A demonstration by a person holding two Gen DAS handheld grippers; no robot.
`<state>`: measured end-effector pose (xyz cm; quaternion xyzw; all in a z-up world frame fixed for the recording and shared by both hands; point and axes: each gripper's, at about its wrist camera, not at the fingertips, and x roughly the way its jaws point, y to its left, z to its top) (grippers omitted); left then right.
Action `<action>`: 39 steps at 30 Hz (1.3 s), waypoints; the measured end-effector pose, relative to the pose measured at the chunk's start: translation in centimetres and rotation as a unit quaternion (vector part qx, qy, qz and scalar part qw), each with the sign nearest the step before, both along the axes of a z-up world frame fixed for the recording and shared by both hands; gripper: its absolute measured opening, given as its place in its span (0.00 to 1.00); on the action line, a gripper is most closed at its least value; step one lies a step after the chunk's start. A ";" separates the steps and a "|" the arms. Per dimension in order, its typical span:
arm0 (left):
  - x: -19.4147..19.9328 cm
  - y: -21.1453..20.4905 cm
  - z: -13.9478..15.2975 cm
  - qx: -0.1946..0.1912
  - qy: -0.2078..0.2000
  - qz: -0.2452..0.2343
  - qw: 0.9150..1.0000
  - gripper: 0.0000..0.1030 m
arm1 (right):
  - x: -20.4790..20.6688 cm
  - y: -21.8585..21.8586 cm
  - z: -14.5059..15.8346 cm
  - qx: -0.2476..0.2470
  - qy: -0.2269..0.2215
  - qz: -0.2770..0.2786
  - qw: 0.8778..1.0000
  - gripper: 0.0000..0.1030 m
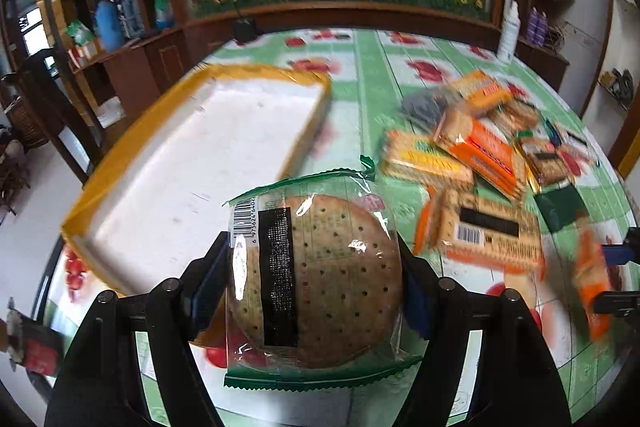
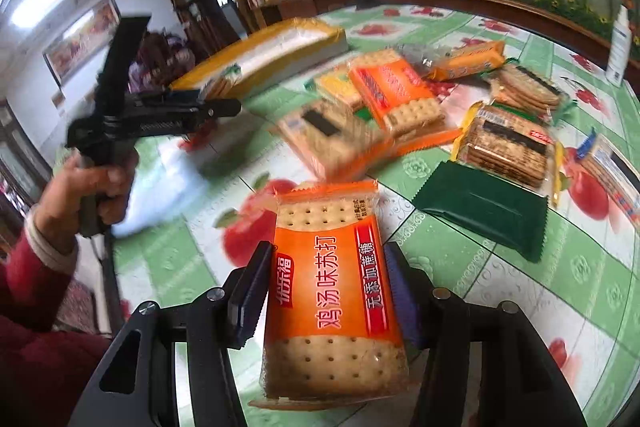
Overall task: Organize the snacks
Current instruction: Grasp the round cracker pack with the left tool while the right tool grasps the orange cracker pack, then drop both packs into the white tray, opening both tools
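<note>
- Left gripper (image 1: pixel 316 267): jaws clamp a round cracker pack (image 1: pixel 316 279), held above the desk (image 1: pixel 360 75) near the tray (image 1: pixel 192 155).
- Right gripper (image 2: pixel 324 307): jaws grip an orange soda-cracker pack (image 2: pixel 332 299).
- Tray looks empty; a pile of snack packs (image 2: pixel 400 99) awaits sorting, so the task seems barely begun.

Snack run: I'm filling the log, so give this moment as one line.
left gripper: shut on round cracker pack | right gripper: shut on orange cracker pack | tray: empty

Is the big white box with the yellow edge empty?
Empty, as far as the left view shows: the box shows only bare white floor, and the snack packs lie on the table beside it.
</note>
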<state>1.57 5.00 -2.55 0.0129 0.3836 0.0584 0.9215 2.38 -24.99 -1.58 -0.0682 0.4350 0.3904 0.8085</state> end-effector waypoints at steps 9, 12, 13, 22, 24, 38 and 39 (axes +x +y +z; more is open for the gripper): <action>-0.6 3.9 2.0 0.010 -0.029 0.049 0.998 0.72 | 0.5 3.2 3.7 0.061 -0.008 0.028 0.998 0.54; -0.4 5.7 2.2 0.007 -0.033 0.065 0.997 0.72 | 1.2 6.1 3.9 0.069 -0.006 0.041 0.997 0.53; -0.4 6.1 2.2 0.006 -0.035 0.069 0.997 0.72 | 1.8 7.4 4.1 0.078 -0.003 0.044 0.996 0.53; 2.3 12.9 2.3 -0.014 -0.034 0.134 0.990 0.72 | 9.2 17.3 5.8 0.169 0.032 0.031 0.985 0.53; 2.9 13.8 1.7 -0.017 -0.024 0.142 0.989 0.72 | 11.2 19.8 5.2 0.187 0.059 0.031 0.980 0.53; 4.7 14.5 -2.0 -0.019 0.055 0.150 0.987 0.85 | 16.6 29.4 -0.5 0.088 0.097 -0.004 0.991 0.63; 4.4 14.6 -2.0 -0.026 0.055 0.153 0.986 0.90 | 16.4 29.0 -0.3 0.091 0.095 -0.005 0.991 0.72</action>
